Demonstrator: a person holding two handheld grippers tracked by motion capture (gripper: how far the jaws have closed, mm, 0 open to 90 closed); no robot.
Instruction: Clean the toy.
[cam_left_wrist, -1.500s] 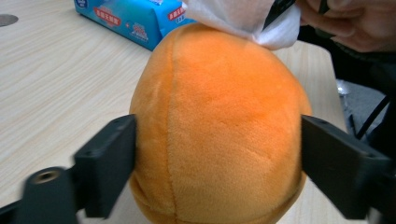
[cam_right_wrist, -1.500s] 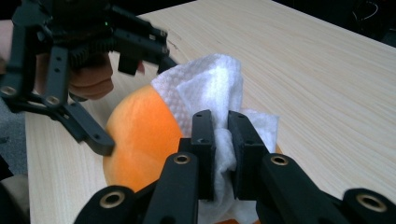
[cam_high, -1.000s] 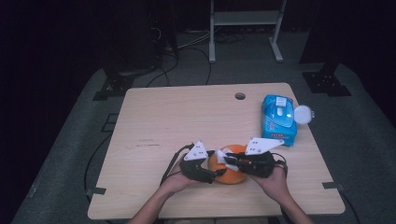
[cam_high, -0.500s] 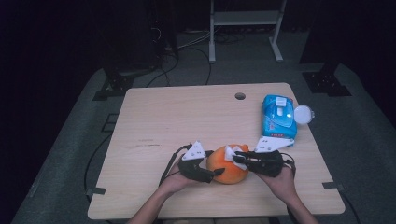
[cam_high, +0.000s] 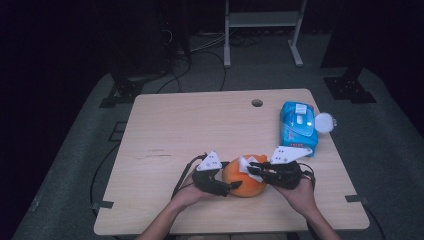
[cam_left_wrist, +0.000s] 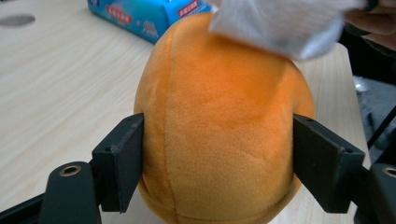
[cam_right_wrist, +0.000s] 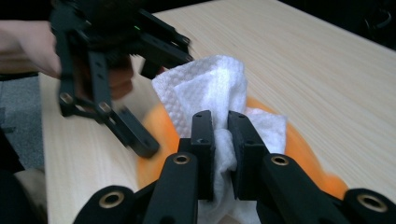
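At the near edge of the light wooden table (cam_high: 200, 125), a round orange plush toy (cam_high: 245, 181) rests on the surface between the person's two hands. The left gripper (cam_high: 222, 186) is clamped on the toy: in the left gripper view both black jaws press into its soft flanks, one on each side. The right gripper (cam_high: 254, 169) is clenched on a folded white paper wipe (cam_right_wrist: 210, 100), the jaws nearly together with the wipe pinched between them. The wipe lies against the top of the toy, on the side nearest the right hand (cam_high: 300, 195). Farther back, near the table's right edge, lies a blue soft pack of wipes (cam_high: 298, 126), its round white lid apparently flipped open, though the high view is dim. A small round hole (cam_high: 257, 103) marks the tabletop beyond.
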